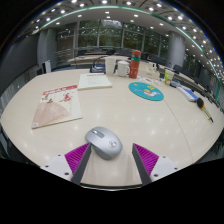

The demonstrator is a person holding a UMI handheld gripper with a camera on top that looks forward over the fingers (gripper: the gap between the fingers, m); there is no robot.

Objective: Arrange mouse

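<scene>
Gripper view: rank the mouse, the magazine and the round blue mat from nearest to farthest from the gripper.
1. Mouse: between the open gripper's pink pads, resting on the table.
2. Magazine: ahead, on the left.
3. Round blue mat: farther across the table, to the right.

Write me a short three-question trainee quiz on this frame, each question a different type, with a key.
1. True or false: the tongs are shut on the mouse.
2. Multiple choice: what lies on the table beyond the mouse, towards the papers? A) a round blue mat B) a magazine with a red cover C) a mug
3. Fill in: the mouse rests on the ____, just ahead of the fingers.

Key
1. False: the tongs are open, and the mouse sits just ahead of the gap between the fingers.
2. B, the magazine. The round blue mat lies off to the other side.
3. table
</scene>
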